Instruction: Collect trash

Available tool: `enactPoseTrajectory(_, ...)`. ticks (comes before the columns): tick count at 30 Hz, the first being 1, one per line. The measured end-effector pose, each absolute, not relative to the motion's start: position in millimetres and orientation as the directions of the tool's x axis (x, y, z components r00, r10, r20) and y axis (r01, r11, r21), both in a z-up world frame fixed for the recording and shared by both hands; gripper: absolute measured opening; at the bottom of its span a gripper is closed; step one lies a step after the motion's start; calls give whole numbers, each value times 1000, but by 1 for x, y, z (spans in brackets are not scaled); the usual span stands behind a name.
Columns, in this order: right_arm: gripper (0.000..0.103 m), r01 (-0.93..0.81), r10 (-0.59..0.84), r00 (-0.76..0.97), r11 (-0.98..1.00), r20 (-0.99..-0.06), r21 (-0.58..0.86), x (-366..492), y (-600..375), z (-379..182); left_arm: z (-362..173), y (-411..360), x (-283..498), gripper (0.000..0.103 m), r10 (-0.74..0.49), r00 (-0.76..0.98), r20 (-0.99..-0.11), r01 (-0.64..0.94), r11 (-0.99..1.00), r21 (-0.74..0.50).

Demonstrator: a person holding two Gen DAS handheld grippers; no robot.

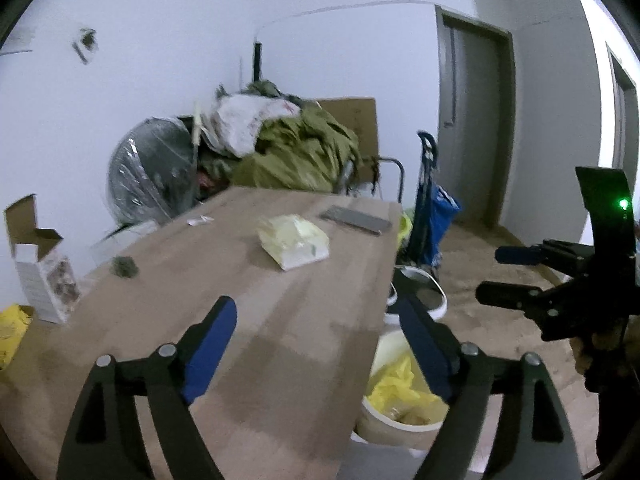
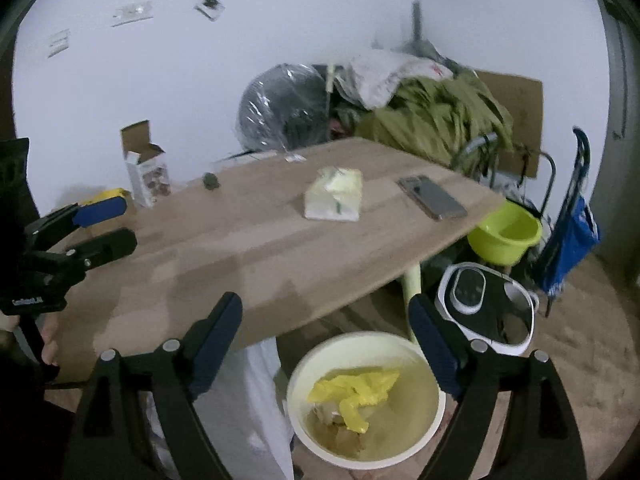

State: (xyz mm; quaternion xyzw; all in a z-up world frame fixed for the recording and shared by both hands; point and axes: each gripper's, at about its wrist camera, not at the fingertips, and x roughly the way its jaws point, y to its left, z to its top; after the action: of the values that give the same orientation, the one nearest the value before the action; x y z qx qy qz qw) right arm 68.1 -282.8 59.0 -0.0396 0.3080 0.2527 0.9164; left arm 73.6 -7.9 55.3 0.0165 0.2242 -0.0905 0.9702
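Left gripper (image 1: 316, 320): at 6 o'clock we see its jaws spread wide with nothing between them.
Table (image 1: 248, 320): runs from 7 o'clock to the centre.
Tissue pack (image 1: 294, 242): at the centre, on the table.
Phone (image 1: 355, 220): at 1 o'clock from the pack.
Bucket (image 1: 384, 426): at 5 o'clock, yellow bag (image 1: 396, 384) inside.
Right gripper (image 1: 506, 274): at 3 o'clock, jaws apart, empty.

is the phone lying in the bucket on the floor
No, the phone lies flat on the wooden table, while the bucket below holds a crumpled yellow bag.
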Motion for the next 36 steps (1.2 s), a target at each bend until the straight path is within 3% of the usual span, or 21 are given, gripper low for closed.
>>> enactPoseTrajectory(9,86,-562,499,693,826,-520,45,41,-274,100,73,7,46,92,-132,915,-381,127,991,-37)
enactPoseTrajectory(13,100,-596,531,690,803,-491,30,29,-273,115,78,10,32,95,-138,933,-331,123,990,-66)
enactPoseTrajectory(16,101,-619,547,684,785,-483,12,24,-271,123,79,9,23,96,-139,940,-311,124,990,-70)
enactPoseTrajectory(36,101,-648,575,653,761,-493,28,40,-277,100,64,-7,31,96,-191,915,-355,172,981,-84)
